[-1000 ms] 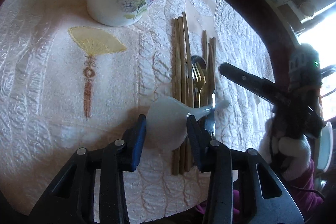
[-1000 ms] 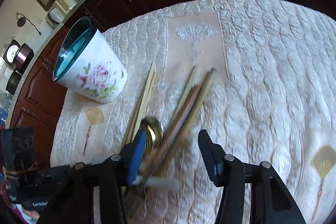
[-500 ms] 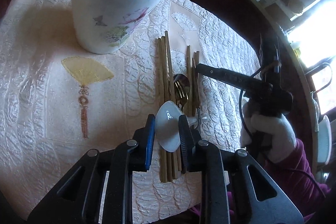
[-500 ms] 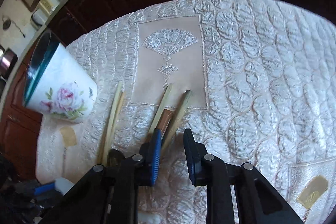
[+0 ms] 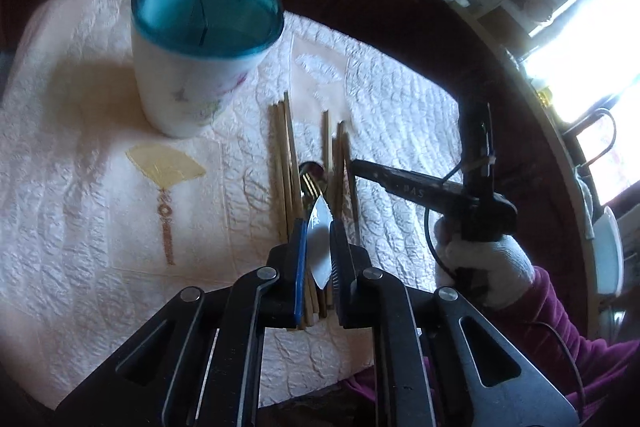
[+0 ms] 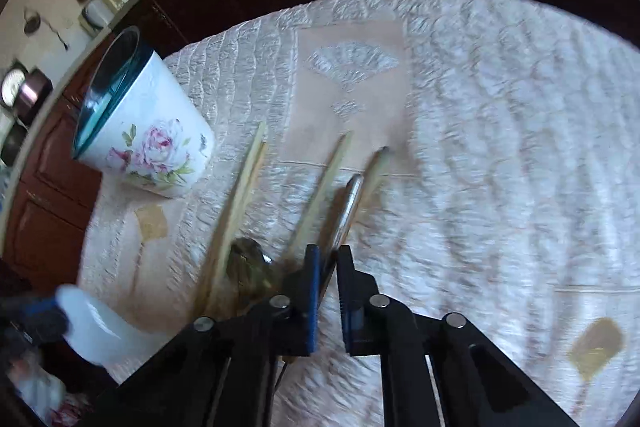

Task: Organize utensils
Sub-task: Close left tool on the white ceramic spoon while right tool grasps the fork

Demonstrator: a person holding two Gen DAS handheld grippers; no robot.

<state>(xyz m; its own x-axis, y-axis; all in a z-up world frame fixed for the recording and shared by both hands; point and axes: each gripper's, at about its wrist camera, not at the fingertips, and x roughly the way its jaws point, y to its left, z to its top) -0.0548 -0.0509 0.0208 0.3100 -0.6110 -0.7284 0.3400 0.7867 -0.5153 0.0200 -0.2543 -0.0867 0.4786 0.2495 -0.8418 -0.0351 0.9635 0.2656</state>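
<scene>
Gripping both utensils: slip risk on each side

Left gripper [image 5: 318, 247] is closing, pads pressed on the bowl of a white ceramic soup spoon [image 5: 320, 251], held edge-on over the chopsticks [image 5: 285, 163] on the quilted tablecloth [image 5: 80, 207]; right gripper [image 6: 328, 291] is clenched on what looks like a metal handle [image 6: 348, 207], blurred, among the right-hand chopsticks. Floral utensil holder [image 5: 188, 83] stands far left, teal rim, apparently nothing in it. Risks, my read: glazed spoon bowl is smooth and curved, could squirt out of flat pads; thin handle could pivot; a neighbouring chopstick may drag along; both tools sit close, so a crossing path to the holder could collide.
</scene>
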